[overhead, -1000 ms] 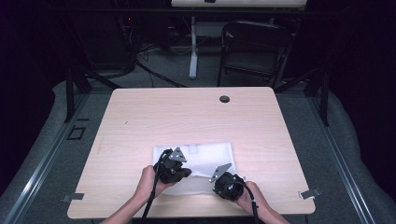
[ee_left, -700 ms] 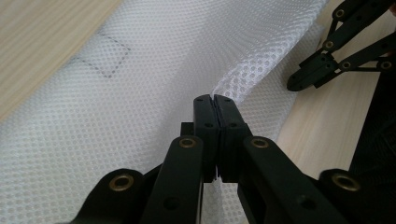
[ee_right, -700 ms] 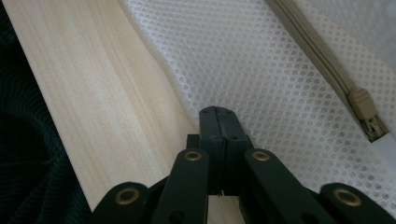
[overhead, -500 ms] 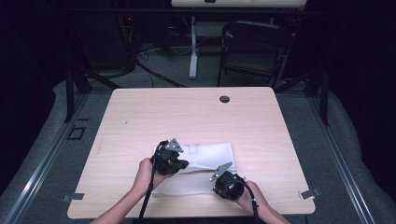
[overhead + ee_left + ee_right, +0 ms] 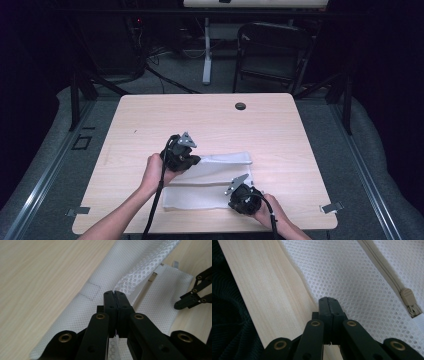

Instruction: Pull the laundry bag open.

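Note:
A white mesh bag (image 5: 215,176) lies flat on the near half of the wooden table (image 5: 280,125). My left gripper (image 5: 198,160) is shut on the bag's left end and holds a strip of mesh (image 5: 140,272) up off the layer below. In the left gripper view its jaws (image 5: 115,292) are pressed together with mesh between them. My right gripper (image 5: 231,192) is shut on the bag's near edge, and its jaws (image 5: 328,299) meet right at the mesh border. A beige zipper pull (image 5: 410,303) sits on the mesh to the right of them.
A small black round cap (image 5: 240,106) is set into the table near its far edge. A folding chair (image 5: 272,55) and cables stand on the floor beyond the table. The other gripper's linkage (image 5: 193,296) shows at the right of the left gripper view.
My left gripper has risen and moved away from the near edge, drawing the mesh up with it. The right gripper has stayed where it was.

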{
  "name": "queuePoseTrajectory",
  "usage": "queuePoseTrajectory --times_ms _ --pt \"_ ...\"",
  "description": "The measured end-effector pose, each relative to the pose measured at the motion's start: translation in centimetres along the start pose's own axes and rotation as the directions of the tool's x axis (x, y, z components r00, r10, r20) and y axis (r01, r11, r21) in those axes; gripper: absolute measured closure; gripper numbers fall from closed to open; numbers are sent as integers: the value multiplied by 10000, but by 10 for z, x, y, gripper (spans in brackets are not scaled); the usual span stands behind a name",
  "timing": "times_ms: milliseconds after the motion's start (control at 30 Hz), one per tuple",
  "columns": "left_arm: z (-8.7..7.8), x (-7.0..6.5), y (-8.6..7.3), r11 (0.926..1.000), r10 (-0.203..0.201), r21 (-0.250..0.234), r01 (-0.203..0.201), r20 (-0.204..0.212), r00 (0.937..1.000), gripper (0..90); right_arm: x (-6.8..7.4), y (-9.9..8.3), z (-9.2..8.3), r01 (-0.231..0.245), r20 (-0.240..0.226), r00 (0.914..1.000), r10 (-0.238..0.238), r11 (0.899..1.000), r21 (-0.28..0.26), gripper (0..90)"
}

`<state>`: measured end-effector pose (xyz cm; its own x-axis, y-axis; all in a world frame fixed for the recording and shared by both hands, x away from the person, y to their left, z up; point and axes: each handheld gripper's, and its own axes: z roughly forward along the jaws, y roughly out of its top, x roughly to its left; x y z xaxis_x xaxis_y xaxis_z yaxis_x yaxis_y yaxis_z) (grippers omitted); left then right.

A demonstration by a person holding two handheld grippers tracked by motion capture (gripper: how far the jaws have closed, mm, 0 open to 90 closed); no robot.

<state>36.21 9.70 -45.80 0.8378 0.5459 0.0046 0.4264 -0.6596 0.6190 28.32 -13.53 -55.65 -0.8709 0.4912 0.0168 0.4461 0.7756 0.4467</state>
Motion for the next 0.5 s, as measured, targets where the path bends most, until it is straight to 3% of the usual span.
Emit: queuePoseTrajectory --times_ms 300,500 --pt "-2 12 15 10000 84 51 -81 -546 9985 891 -2 0 0 -176 -368 9992 175 9998 2 900" --pt "0 15 22 9997 220 88 -215 -641 9977 891 -1 -1 0 -205 -415 9989 206 9998 47 900"
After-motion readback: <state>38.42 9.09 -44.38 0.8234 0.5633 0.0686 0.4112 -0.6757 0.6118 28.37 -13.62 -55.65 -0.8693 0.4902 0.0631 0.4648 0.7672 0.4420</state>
